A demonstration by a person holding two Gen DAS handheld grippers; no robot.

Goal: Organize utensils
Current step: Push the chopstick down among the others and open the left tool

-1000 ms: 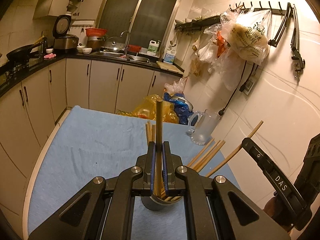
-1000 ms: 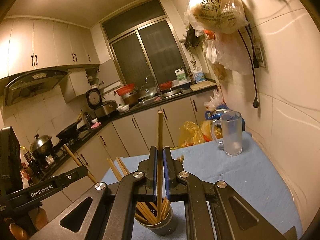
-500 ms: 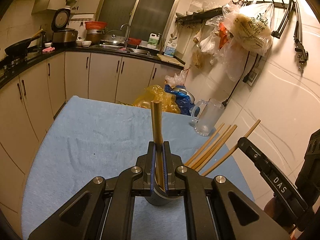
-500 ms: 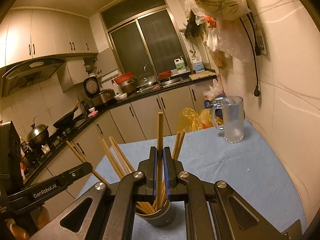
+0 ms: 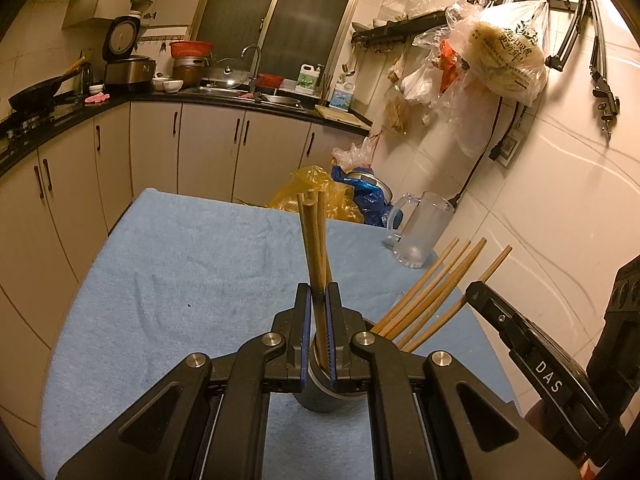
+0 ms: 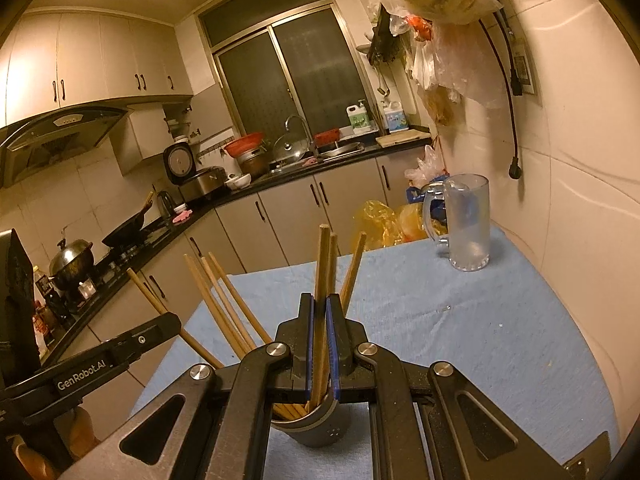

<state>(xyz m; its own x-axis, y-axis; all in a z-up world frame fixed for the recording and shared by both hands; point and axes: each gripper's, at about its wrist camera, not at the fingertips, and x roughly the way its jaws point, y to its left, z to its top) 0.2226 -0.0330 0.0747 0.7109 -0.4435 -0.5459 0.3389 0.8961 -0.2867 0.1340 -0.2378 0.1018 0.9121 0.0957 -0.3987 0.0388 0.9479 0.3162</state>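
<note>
Two chopsticks, one clamped upright in each tool: my left tool (image 5: pixel 318 312) and right tool (image 6: pixel 320 320) both hold theirs over the cup (image 6: pixel 316 426) near me on the blue counter (image 6: pixel 500 360), tips inside, ready to drop among the others leaning there.

Left gripper (image 5: pixel 319 300) and right gripper (image 6: pixel 320 304) both angled downward, side by side — each clamped on a chopstick between its pads.

Left gripper (image 5: pixel 318 322) clamped on wooden chopstick (image 5: pixel 311 256) above grey holder (image 5: pixel 320 394); more chopsticks (image 5: pixel 430 296) lean right; frosted mug (image 5: pixel 422 230) on blue cloth (image 5: pixel 192 272).
</note>
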